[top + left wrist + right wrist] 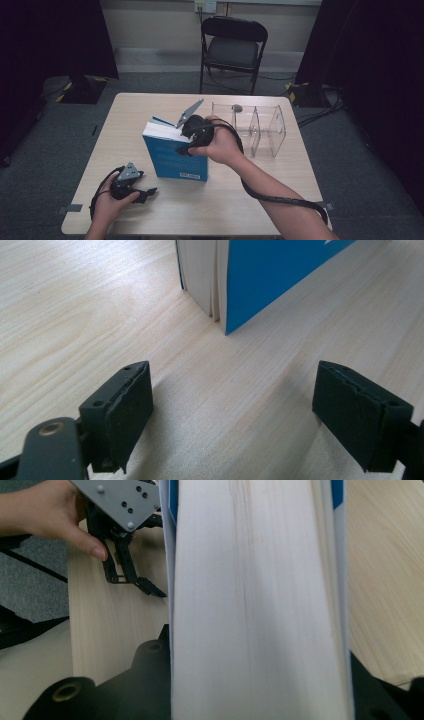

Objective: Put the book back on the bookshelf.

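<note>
A thick blue book [175, 157] stands upright on its lower edge in the middle of the wooden table [250, 195], spine away from me. My right gripper [192, 142] comes down on its top from the right. In the right gripper view the white page edges [255, 605] run up between the two black jaws, which lie against both covers. My left gripper [147, 192] rests low on the table at the front left, held in a hand. Its jaws stand wide apart [232, 410] with bare wood between them, and the book's corner [270, 275] is a short way ahead.
A clear acrylic organiser [255, 127] with upright dividers stands right of the book, close to my right hand. A black folding chair [232, 47] stands beyond the table's far edge. Black cables trail from both grippers.
</note>
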The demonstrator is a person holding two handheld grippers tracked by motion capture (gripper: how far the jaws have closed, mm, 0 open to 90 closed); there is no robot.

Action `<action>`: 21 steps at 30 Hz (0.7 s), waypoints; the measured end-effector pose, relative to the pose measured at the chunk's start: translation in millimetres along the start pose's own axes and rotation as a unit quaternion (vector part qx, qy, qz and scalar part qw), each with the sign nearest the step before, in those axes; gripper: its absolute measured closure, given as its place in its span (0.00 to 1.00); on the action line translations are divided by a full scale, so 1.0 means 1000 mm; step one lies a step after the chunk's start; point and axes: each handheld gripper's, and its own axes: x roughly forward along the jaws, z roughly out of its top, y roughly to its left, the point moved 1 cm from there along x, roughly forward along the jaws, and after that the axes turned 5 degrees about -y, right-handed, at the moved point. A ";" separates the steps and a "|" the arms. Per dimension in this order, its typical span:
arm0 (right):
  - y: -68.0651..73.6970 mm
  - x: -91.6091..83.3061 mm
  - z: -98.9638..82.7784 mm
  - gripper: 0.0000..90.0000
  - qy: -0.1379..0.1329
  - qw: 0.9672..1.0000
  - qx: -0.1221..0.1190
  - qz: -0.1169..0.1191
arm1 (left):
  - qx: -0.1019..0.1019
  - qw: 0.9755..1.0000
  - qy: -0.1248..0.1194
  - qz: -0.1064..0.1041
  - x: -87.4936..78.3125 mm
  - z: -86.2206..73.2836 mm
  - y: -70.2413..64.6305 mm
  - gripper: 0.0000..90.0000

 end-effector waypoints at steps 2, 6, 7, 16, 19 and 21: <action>0.001 0.000 0.000 0.68 0.000 1.000 0.001 -0.003 | 0.000 1.000 0.000 -0.001 0.000 0.000 0.000 0.18; 0.001 -0.001 -0.001 0.68 -0.003 1.000 0.014 -0.002 | -0.001 1.000 0.000 -0.001 0.000 0.000 0.000 0.17; 0.001 -0.002 -0.002 0.68 -0.005 1.000 0.018 -0.001 | -0.001 1.000 0.000 -0.001 0.000 0.000 0.000 0.17; 0.005 -0.012 -0.006 0.69 0.004 0.999 0.037 0.003 | -0.001 1.000 0.000 -0.001 0.000 0.000 0.000 0.17; 0.006 -0.015 -0.007 0.69 0.007 0.999 0.036 0.005 | -0.001 1.000 0.000 -0.001 0.000 0.000 0.000 0.17; 0.006 -0.021 -0.010 0.69 0.005 0.999 0.041 0.005 | -0.001 1.000 0.000 -0.001 0.000 0.000 0.000 0.17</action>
